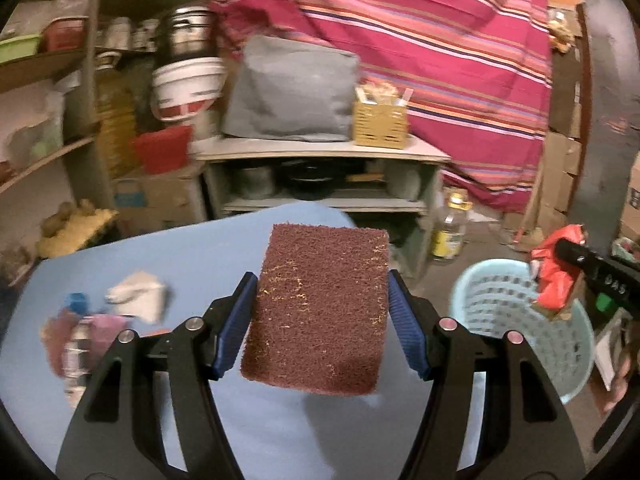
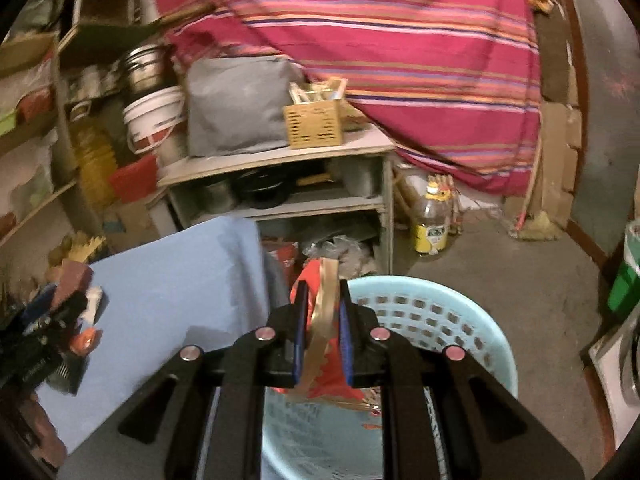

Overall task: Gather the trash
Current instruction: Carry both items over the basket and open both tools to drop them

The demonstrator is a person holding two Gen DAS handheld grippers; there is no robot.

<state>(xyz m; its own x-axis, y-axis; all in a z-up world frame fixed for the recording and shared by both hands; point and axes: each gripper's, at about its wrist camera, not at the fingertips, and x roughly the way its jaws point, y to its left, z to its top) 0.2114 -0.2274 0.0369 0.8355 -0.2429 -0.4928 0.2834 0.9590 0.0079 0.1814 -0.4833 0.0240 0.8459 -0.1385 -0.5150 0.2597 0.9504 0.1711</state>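
My left gripper [image 1: 320, 292] is shut on a maroon scouring pad [image 1: 320, 312] and holds it flat above the blue table [image 1: 172, 248]. A crumpled white paper [image 1: 138, 294] and a pile of wrappers [image 1: 80, 332] lie on the table at the left. My right gripper [image 2: 323, 300] is shut on a red and gold wrapper [image 2: 324, 320] and holds it over the light blue perforated basket [image 2: 440, 320]. In the left wrist view the right gripper [image 1: 560, 252] holds the red wrapper [image 1: 556, 276] above the basket [image 1: 500, 300]. In the right wrist view the left gripper with the pad [image 2: 72, 276] shows at the left.
A grey shelf unit [image 1: 320, 152] with a grey bag [image 1: 292, 92] and a yellow box [image 1: 380, 124] stands behind the table. A bottle [image 2: 432, 220] stands on the floor. A striped red cloth [image 1: 420, 40] hangs behind. Cluttered shelves [image 1: 48, 100] fill the left side.
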